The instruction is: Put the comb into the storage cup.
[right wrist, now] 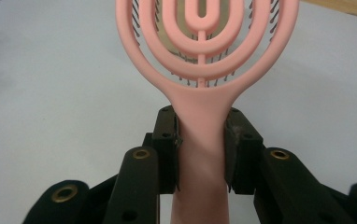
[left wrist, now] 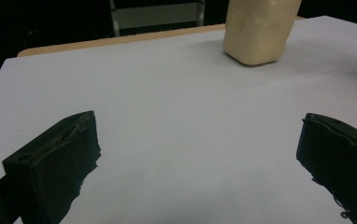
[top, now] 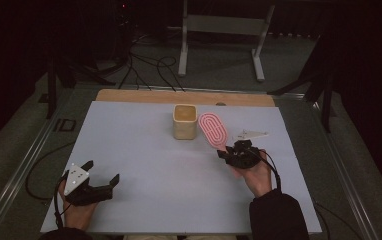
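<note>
Pink plastic hairbrush (right wrist: 200,70) — its handle is clamped between the pads of the right gripper (right wrist: 200,154), with the ringed head sticking out ahead of the jaws and the cream cup (top: 184,121) just beyond its tip. Left gripper (left wrist: 197,154) rests with jaws spread wide over bare table (left wrist: 167,116), nothing between them, the cup well ahead of it. With the grip so far from the head, the brush could pivot or clip the cup's rim and tip it — no brand, label or writing is readable anywhere.
</note>
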`<state>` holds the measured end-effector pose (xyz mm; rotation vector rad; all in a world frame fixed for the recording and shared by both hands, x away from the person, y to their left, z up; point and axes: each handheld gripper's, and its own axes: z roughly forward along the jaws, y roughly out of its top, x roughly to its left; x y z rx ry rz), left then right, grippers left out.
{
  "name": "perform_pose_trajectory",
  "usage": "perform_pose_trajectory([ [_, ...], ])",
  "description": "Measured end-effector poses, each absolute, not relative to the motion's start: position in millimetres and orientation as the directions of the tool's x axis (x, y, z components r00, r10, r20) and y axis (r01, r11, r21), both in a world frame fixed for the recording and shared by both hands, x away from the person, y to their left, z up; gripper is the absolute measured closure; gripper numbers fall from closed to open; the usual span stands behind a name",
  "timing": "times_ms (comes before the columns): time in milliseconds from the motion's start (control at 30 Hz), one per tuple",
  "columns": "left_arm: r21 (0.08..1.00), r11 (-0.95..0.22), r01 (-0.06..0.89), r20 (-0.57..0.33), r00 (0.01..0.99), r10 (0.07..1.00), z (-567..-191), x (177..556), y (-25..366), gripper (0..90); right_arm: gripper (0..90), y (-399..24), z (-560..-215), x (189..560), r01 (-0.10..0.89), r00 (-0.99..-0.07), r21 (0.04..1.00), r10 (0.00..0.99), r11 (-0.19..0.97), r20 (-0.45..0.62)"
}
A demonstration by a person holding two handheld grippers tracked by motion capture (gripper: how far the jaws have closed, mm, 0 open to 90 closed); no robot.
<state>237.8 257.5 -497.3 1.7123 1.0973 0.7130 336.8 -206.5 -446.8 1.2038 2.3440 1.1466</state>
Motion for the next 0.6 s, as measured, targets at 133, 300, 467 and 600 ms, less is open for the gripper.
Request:
perform_pose_trajectory([
  [133, 0.923, -0.147, 0.354, -0.019, 0.426, 0.904, -497, 237, 256, 0.1, 69.6, -204, -449, 336, 0.556, -0.628, 0.762, 0.768, 0.333, 0.123],
  [300, 0.918, -0.164, 0.361, -0.009, 0.432, 0.902, -496, 237, 251, 0.1, 69.6, -197, -451, 334, 0.542, -0.647, 0.773, 0.750, 0.329, 0.134],
  [467, 0.927, -0.117, 0.357, -0.053, 0.433, 0.900, -489, 236, 249, 0.1, 69.5, -191, -451, 333, 0.525, -0.668, 0.785, 0.731, 0.329, 0.140],
  [600, 0.927, -0.124, 0.354, -0.045, 0.433, 0.900, -482, 237, 244, 0.1, 69.5, -188, -449, 332, 0.514, -0.678, 0.795, 0.720, 0.323, 0.145],
])
